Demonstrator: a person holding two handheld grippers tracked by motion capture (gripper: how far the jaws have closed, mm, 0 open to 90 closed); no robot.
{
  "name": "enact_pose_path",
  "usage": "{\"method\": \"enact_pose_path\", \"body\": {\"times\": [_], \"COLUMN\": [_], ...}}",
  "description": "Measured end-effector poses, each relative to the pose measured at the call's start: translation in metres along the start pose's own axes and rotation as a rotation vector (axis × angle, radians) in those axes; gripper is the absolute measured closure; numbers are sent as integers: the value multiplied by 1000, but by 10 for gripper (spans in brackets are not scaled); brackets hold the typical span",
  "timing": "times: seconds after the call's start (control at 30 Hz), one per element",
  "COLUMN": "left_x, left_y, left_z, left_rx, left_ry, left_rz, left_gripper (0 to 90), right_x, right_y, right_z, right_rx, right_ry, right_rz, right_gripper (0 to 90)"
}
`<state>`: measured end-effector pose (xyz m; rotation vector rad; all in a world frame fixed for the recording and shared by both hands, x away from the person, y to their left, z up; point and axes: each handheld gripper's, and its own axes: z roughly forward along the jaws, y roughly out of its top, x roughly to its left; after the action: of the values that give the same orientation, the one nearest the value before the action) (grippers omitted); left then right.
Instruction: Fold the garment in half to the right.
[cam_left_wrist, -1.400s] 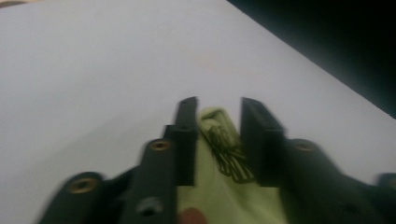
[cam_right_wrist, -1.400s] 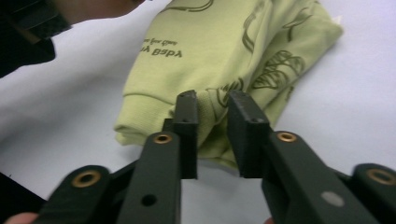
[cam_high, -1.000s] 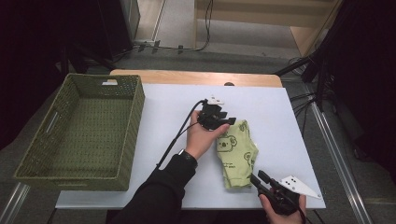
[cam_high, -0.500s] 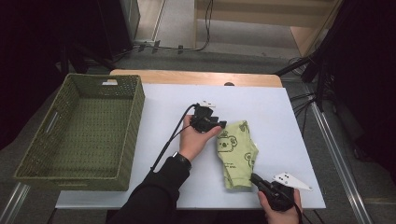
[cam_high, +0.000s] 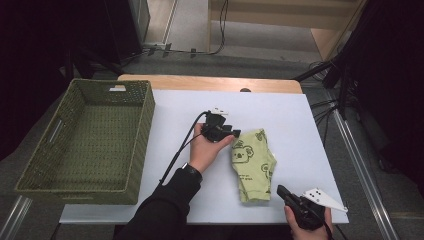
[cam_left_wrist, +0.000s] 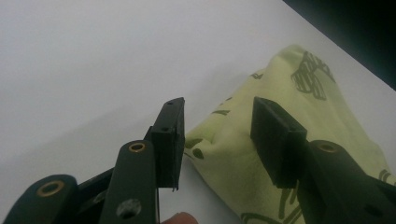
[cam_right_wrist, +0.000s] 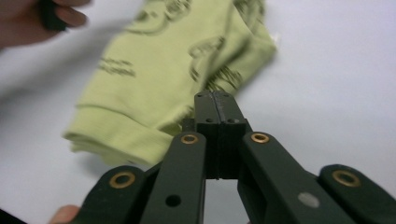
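Two grippers work over a small green garment (cam_high: 254, 167) lying folded on the white table (cam_high: 300, 115), right of centre and near the front edge. The left gripper (cam_high: 231, 133) sits at the garment's far left corner, its jaws partly apart, with the cloth's edge between them but not pinched. The right gripper (cam_high: 281, 190) rests at the garment's near right corner; its jaws are pressed together, nothing visibly caught. A woven basket (cam_high: 75, 180) stands well apart at the left.
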<state>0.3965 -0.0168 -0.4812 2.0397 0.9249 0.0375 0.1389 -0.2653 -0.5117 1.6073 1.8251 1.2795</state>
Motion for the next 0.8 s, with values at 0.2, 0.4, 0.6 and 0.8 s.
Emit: {"method": "enact_pose_path", "body": {"times": [0.2, 0.4, 0.6, 0.8], "left_x": [-3, -5, -11, -22], "left_y": [-1, -3, 2, 9], "left_z": [3, 8, 10, 5], "left_rx": [-1, 18, 47, 6], "left_ry": [-21, -44, -16, -5], "left_rz": [-7, 0, 46, 100], "left_gripper": [591, 721, 891, 896], "right_x": [6, 5, 6, 7], "right_y": [3, 1, 3, 4], "right_z": [18, 30, 23, 8], "right_rx": [30, 99, 82, 35], "right_ry": [53, 75, 53, 8], "right_rz": [23, 55, 27, 1], "right_gripper": [586, 853, 869, 870]}}
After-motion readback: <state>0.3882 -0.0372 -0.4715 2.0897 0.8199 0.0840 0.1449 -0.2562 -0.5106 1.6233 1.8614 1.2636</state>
